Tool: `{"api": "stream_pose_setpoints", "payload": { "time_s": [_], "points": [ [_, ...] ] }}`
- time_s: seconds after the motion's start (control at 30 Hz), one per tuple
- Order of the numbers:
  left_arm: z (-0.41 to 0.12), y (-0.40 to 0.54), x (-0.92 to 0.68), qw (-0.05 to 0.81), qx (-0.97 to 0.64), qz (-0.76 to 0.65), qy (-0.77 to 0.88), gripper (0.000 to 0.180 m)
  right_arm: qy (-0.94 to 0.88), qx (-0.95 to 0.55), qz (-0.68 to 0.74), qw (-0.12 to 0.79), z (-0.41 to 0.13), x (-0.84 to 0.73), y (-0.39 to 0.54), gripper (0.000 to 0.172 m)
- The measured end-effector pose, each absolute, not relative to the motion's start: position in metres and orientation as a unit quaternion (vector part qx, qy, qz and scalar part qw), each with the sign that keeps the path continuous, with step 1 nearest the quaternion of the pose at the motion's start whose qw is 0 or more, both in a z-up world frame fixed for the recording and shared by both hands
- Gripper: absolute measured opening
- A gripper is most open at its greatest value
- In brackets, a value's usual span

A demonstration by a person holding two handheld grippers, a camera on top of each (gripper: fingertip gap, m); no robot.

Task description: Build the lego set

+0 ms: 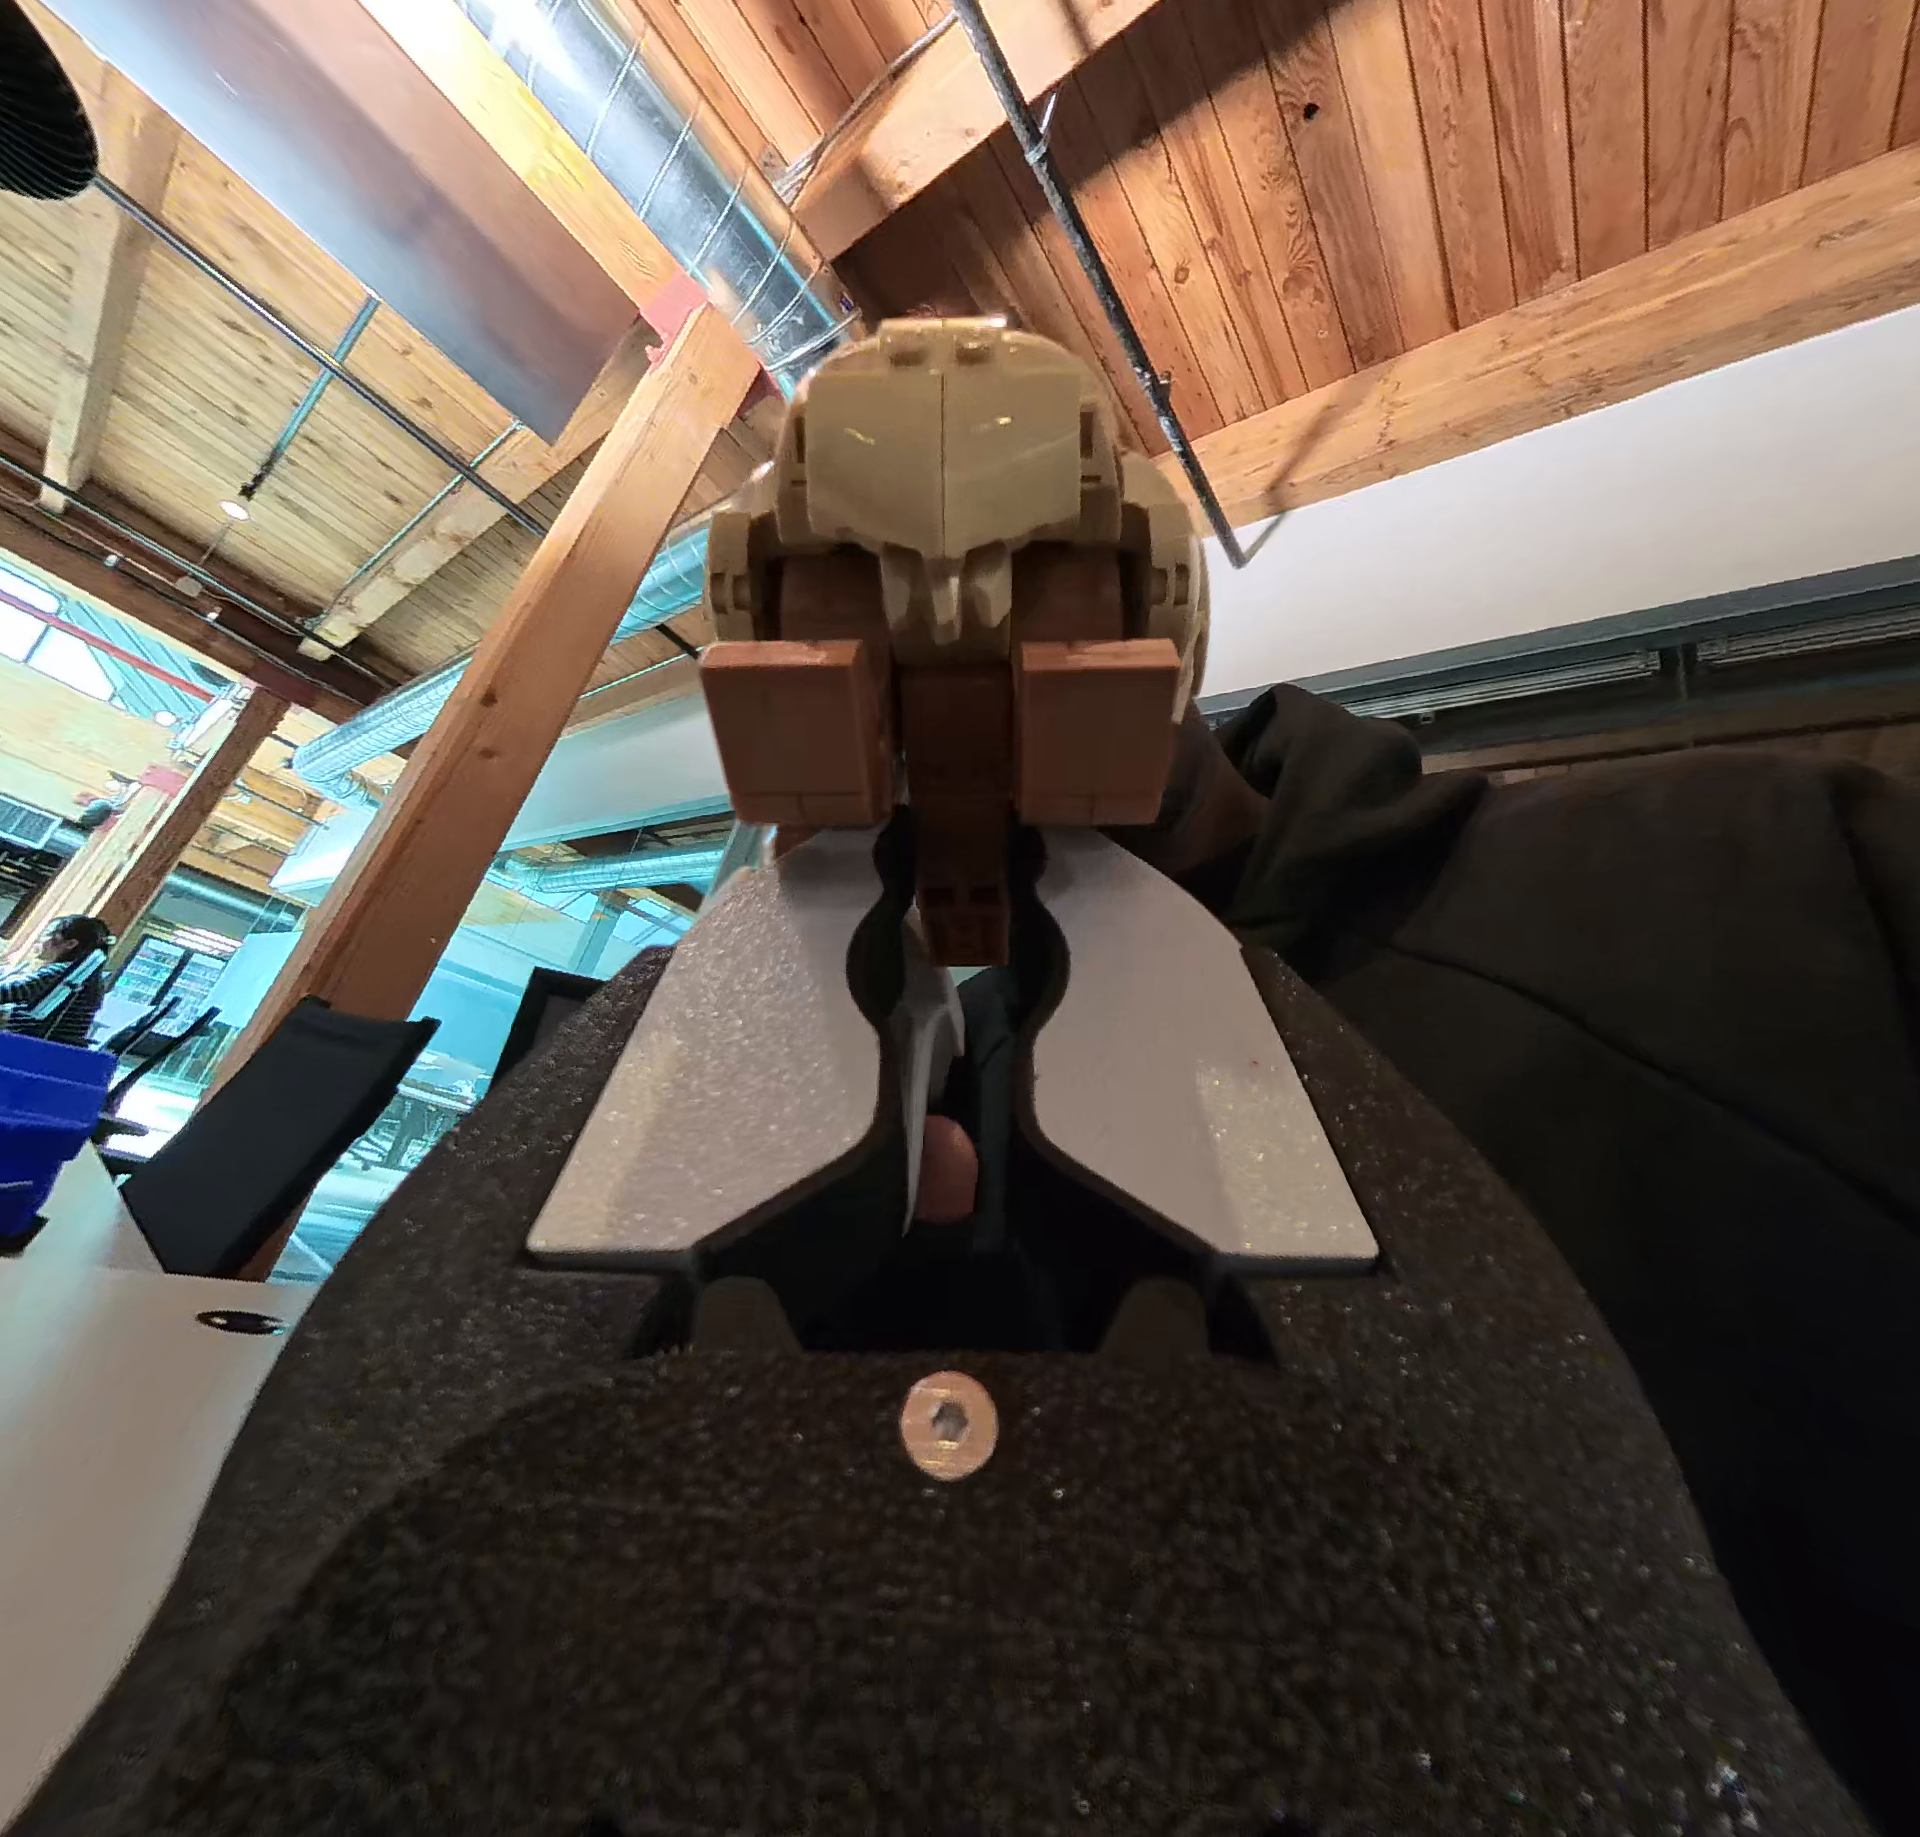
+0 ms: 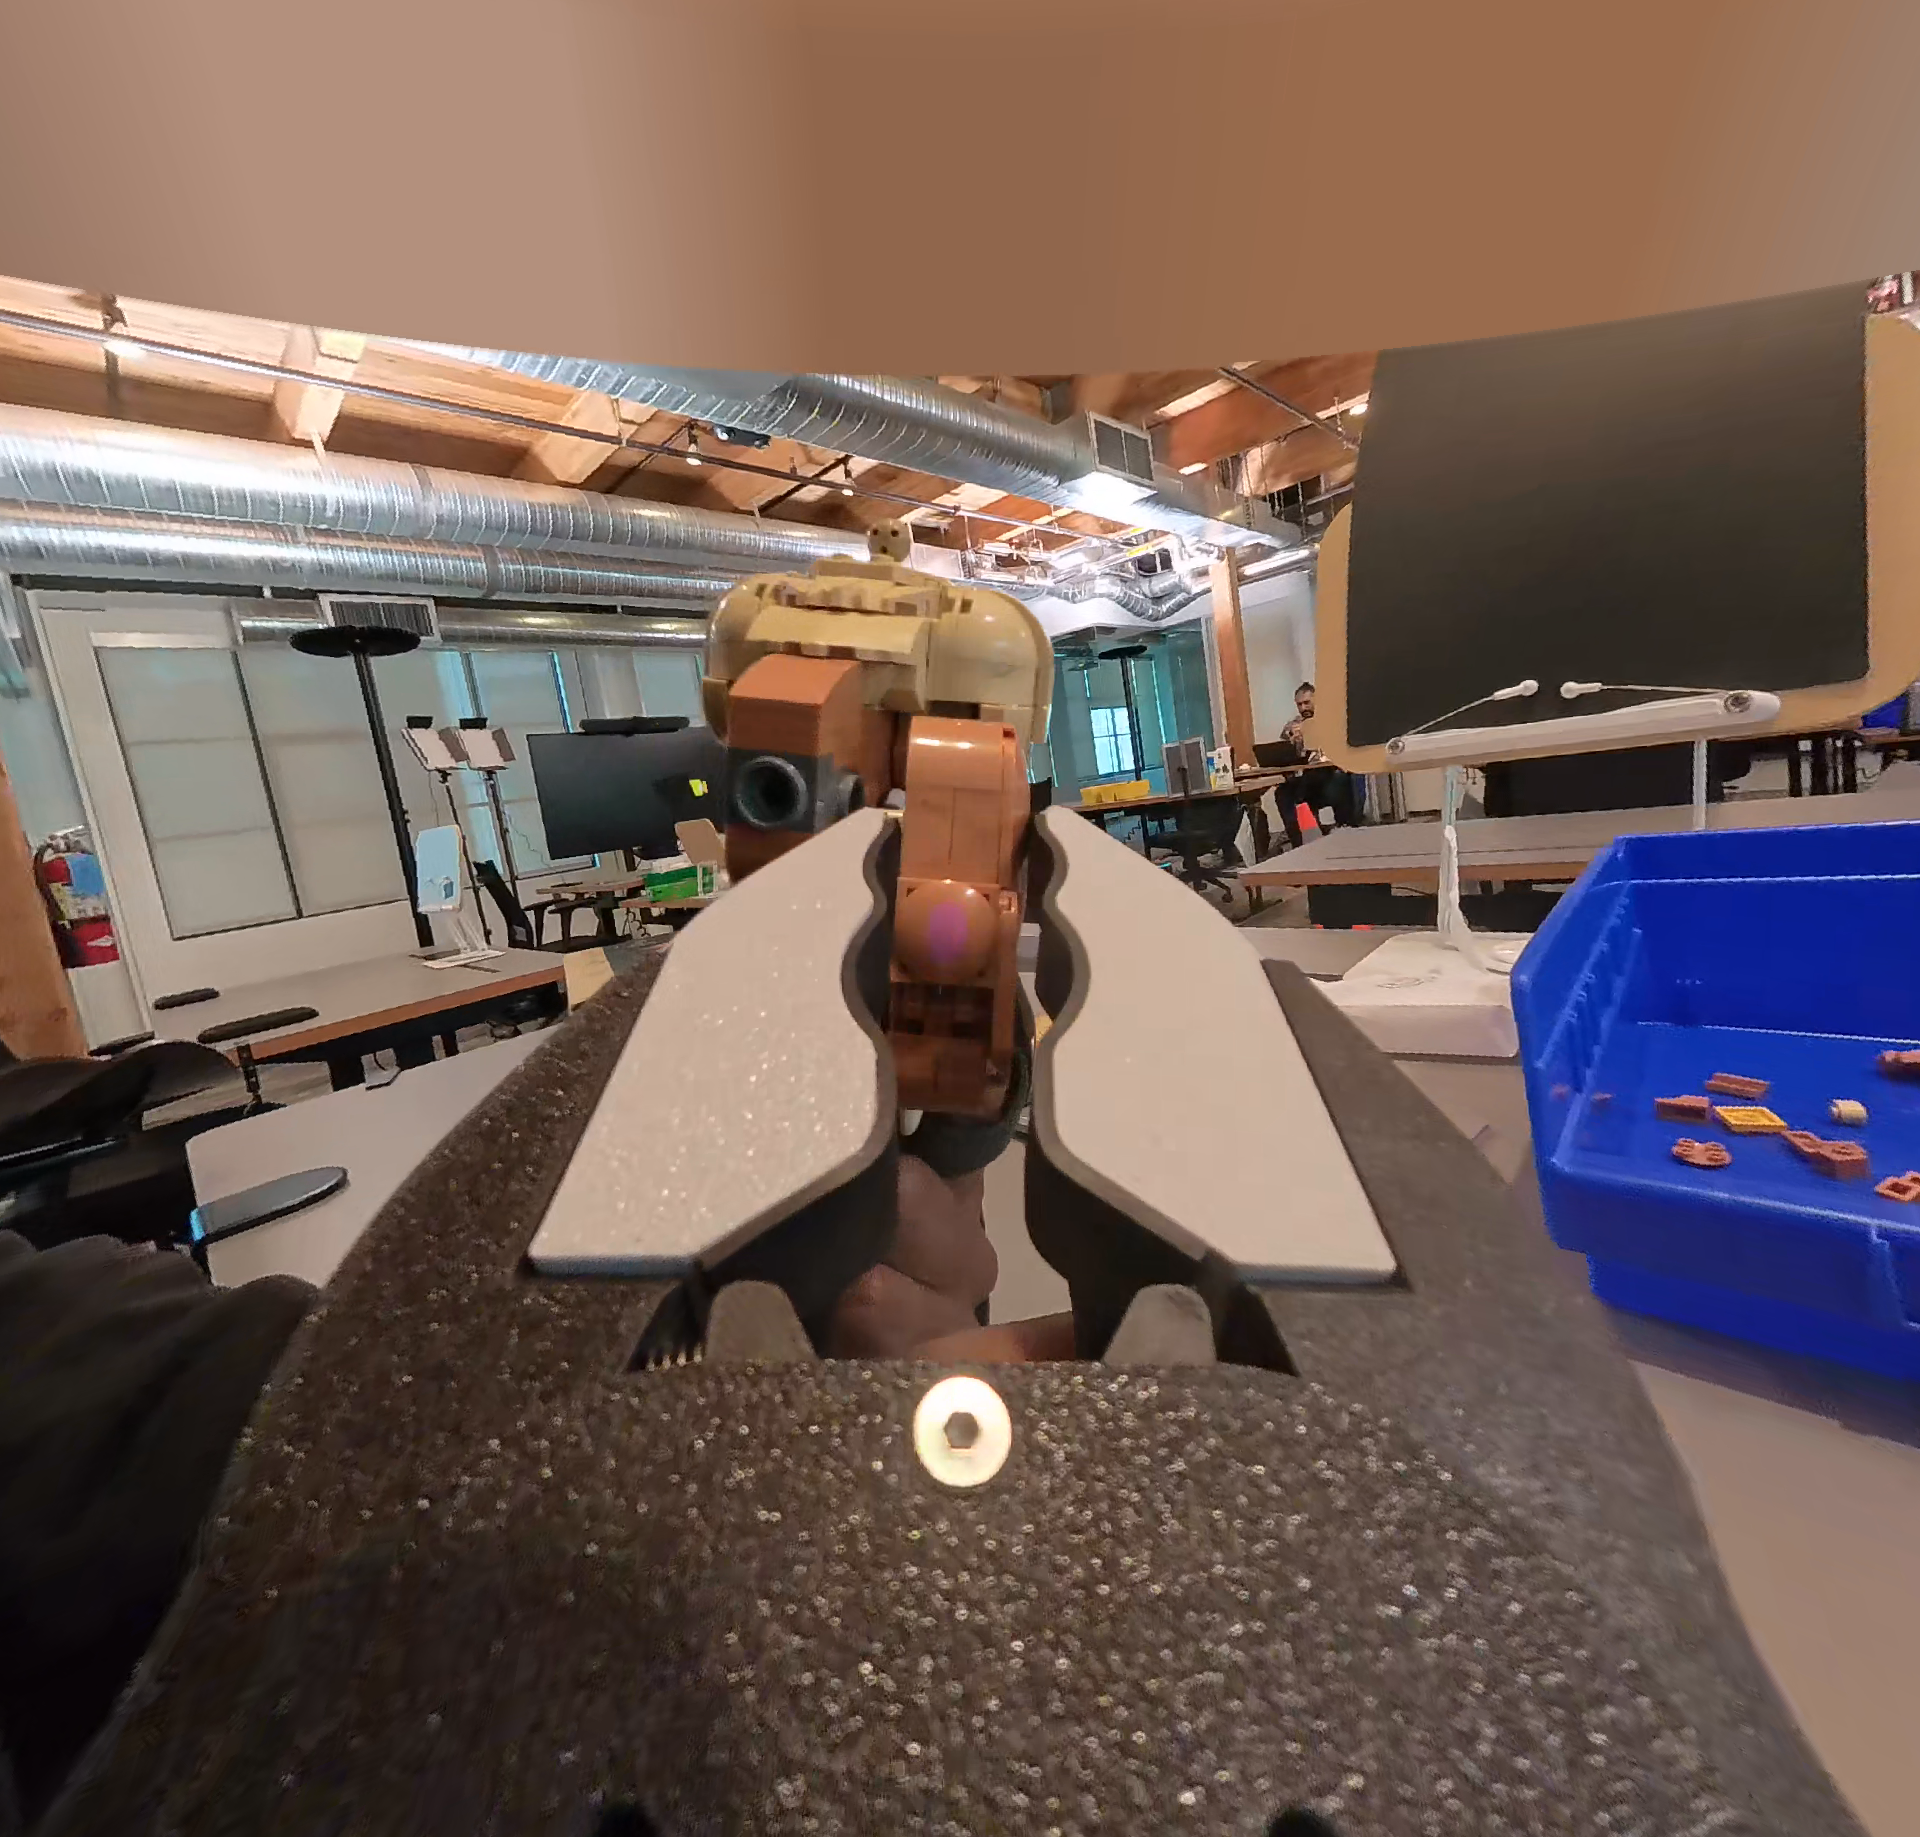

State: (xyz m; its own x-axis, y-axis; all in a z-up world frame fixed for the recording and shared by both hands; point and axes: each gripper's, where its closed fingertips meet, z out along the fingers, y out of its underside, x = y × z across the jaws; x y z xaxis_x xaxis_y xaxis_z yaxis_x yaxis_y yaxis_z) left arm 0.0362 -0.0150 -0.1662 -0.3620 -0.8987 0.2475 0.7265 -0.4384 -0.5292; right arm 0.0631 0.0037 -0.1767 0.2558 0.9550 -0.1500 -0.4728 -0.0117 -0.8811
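i see one tan-and-brown brick figure [image 1: 951, 582] lifted above the table, caught from two sides. my left gripper [image 1: 956, 904] pinches its narrow dark-brown limb [image 1: 961, 852], which runs straight back between the fingers. my right gripper [image 2: 956, 914] clamps an orange-brown limb [image 2: 951, 883], long axis along the fingers. a blue bin [image 2: 1714, 1060] of loose bricks sits right.

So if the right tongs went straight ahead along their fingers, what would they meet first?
Probably nothing soon: the right tongs are clamped on the brick model, which would travel along. Beyond it lies open room, with a dark monitor far off; depth is unclear.
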Motion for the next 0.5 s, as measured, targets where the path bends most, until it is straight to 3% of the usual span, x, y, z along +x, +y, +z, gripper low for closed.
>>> {"api": "stream_pose_setpoints", "payload": {
  "time_s": [0.5],
  "points": [
    [-0.1684,-0.0169,0.0373,0.489,-0.267,-0.813,0.173,0.017,-0.280,-0.432,0.599,0.613,-0.1750,0.0629,-0.0029,0.022]
  ]
}}
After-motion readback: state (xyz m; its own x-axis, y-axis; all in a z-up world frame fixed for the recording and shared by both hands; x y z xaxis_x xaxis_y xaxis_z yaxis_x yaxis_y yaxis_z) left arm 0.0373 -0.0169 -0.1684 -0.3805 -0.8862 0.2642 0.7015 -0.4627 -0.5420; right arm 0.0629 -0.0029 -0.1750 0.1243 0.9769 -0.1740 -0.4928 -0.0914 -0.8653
